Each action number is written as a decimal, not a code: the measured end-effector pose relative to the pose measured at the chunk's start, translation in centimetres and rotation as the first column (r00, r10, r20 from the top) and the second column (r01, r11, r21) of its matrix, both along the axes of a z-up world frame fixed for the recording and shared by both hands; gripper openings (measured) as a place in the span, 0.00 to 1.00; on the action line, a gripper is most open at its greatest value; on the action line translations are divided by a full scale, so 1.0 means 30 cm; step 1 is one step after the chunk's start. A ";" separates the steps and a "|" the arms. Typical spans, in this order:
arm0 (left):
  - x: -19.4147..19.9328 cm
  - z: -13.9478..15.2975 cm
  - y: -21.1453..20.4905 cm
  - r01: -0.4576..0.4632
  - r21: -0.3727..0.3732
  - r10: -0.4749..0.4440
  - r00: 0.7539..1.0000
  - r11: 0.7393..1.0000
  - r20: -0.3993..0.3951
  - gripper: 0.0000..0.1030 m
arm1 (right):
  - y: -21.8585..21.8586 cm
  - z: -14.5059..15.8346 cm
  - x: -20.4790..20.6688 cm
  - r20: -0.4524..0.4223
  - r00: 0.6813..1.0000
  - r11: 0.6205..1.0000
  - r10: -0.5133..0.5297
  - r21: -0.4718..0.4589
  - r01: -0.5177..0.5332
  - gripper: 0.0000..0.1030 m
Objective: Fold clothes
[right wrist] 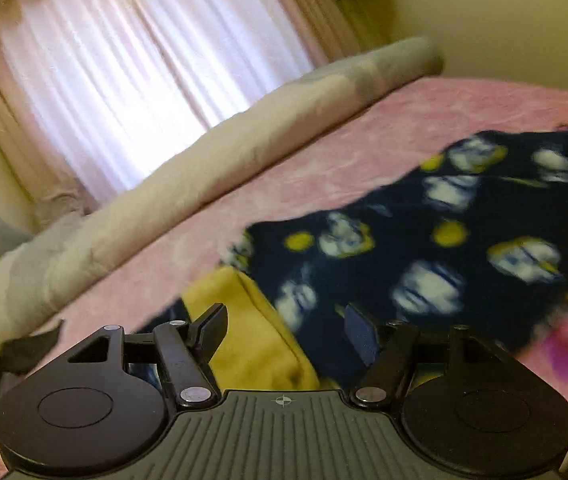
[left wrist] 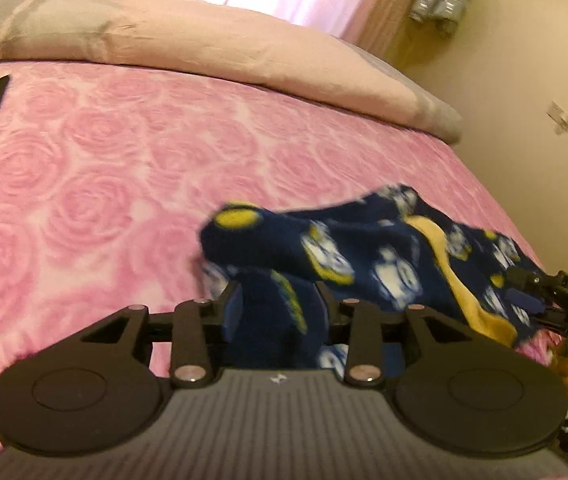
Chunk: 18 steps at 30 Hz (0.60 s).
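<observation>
Garment [left wrist: 363, 252] lies bunched on the bedspread [left wrist: 104, 184], toward the right side in the left wrist view. Left gripper [left wrist: 276, 292] sits at its near edge, cloth between the fingers. Right gripper [left wrist: 539, 292] at the garment's right end. Rolled duvet [left wrist: 224, 44] runs along the far side of the bedspread, curtain [right wrist: 124, 72] behind it. In the right wrist view, garment [right wrist: 443, 232] spreads ahead and right of the right gripper [right wrist: 284, 332]
</observation>
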<state>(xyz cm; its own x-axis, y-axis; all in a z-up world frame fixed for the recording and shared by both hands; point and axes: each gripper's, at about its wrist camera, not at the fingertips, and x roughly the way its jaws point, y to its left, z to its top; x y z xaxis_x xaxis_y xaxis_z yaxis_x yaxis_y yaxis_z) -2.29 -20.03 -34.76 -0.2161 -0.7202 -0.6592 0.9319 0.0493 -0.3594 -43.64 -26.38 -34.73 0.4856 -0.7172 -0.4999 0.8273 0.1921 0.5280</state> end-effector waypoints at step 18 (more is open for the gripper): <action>0.151 -0.084 -0.162 -0.166 0.043 0.171 0.972 0.985 -0.161 0.41 | -0.344 -0.177 0.109 0.059 0.998 0.988 0.020 0.149 -0.029 0.14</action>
<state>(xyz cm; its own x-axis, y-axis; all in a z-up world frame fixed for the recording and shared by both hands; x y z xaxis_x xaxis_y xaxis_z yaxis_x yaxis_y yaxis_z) 2.25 -24.89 -37.29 -0.2002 -0.7367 -0.6459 0.8379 0.2128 -0.5026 -40.39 -36.69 -40.03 0.5327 -0.6241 -0.5716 0.7911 0.1274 0.5983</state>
